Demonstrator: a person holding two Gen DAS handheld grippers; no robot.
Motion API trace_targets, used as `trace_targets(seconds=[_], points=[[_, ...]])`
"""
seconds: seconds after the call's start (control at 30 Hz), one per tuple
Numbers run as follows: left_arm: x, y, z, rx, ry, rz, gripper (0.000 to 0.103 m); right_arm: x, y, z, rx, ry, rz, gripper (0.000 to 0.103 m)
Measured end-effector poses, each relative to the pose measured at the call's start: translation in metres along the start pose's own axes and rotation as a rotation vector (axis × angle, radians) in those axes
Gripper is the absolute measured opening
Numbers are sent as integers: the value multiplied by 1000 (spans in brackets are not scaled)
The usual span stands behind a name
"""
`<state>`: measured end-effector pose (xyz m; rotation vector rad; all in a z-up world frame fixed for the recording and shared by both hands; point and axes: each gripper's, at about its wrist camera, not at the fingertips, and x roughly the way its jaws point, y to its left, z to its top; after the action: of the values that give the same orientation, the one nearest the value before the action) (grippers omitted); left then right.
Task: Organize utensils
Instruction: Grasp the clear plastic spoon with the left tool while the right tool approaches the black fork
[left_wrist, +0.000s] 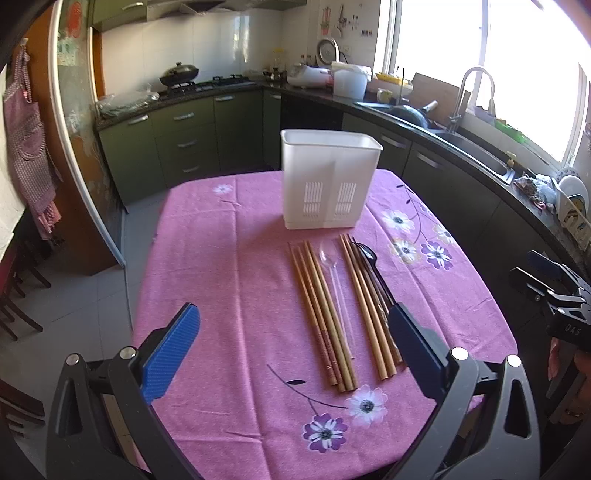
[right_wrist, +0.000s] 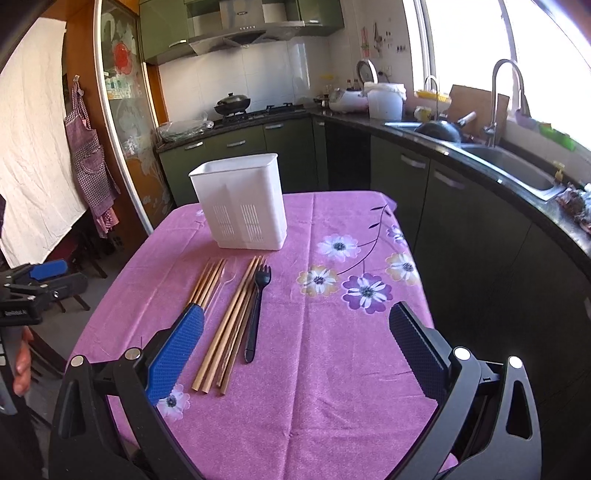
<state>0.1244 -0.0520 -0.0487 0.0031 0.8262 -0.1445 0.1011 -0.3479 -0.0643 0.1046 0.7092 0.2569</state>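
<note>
Both the left gripper (left_wrist: 291, 354) and the right gripper (right_wrist: 295, 354) hang spread wide and empty above the near edge of the surface (left_wrist: 221, 258). The utensils lie mid-surface, just before the white holder (left_wrist: 328, 181): two bundles of chopsticks (left_wrist: 321, 314), a clear spoon (left_wrist: 334, 280) between them, a black fork (right_wrist: 256, 306) on the right. All look light and stiff; the clear spoon seems thin and slippery, so pinch handles mid-length

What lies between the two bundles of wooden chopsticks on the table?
A clear plastic spoon lies between the left chopsticks and right chopsticks, clearest in the left wrist view.
</note>
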Motion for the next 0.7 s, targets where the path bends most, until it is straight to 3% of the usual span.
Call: trace_targets(seconds=[0.2,0.27,0.33,0.43,0.6,0.7], points=[[77,-31,24,22,190,-34,96,59,-16,19,-16,149,-76,99],[98,-39,30,31,234,-33,86,73,-19,24,-28,175,-92,99],[116,-44,35,22,285,-46,68,82,-21,28,-37,183,-107,99],[139,-48,39,0,342,-68,53,93,-25,31,-36,192,-95,99],[166,-55,44,0,394,-62,20,105,-26,32,-48,207,-84,99],[178,-59,46,6,418,-43,20,110,-26,32,-52,217,-76,99]])
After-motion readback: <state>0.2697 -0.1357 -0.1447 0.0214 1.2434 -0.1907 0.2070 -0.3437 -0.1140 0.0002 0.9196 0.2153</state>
